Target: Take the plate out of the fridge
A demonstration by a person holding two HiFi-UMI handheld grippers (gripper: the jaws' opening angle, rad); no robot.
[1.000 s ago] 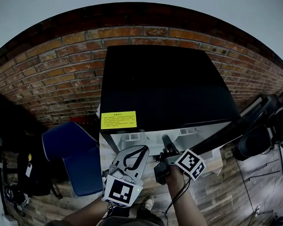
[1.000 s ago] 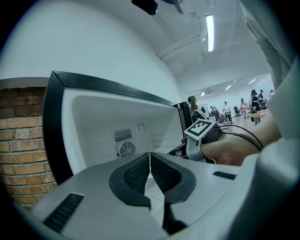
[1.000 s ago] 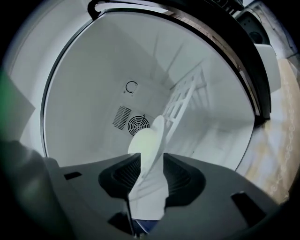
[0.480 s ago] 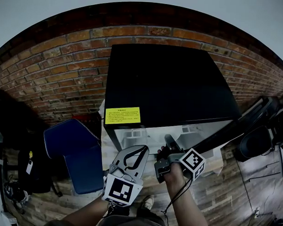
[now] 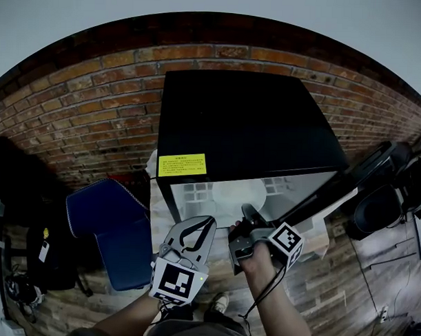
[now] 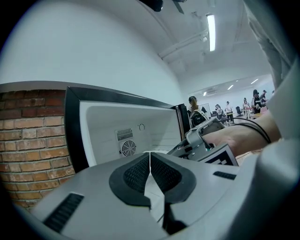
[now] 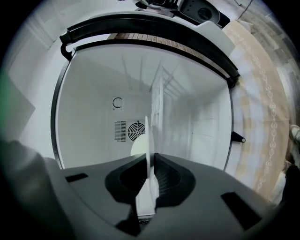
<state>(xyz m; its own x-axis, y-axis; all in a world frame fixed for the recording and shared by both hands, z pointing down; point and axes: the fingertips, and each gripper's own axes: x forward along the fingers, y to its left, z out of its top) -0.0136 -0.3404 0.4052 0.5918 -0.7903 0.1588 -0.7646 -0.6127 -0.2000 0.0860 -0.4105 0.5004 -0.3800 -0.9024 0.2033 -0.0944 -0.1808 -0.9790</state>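
Observation:
A black mini fridge (image 5: 246,124) stands against the brick wall with its door (image 5: 334,192) swung open to the right. A white plate (image 5: 238,194) lies on the shelf inside. My right gripper (image 5: 246,217) reaches into the opening, and its jaws are closing on the plate's near rim. In the right gripper view the plate (image 7: 147,140) shows edge-on between the pads of my right gripper (image 7: 151,161), which press on it. My left gripper (image 5: 203,225) hovers shut and empty just left of the right one, in front of the fridge. Its pads (image 6: 161,176) meet.
A yellow label (image 5: 182,165) sits on the fridge top's front edge. A blue padded seat (image 5: 105,222) stands on the floor left of the fridge. A dark office chair (image 5: 385,204) is beyond the open door. A fan vent (image 7: 136,130) marks the fridge's back wall.
The view has tipped further into the fridge, so the plate now shows on the shelf. The right gripper's jaws have come together on the plate's rim. The left gripper has stayed put.

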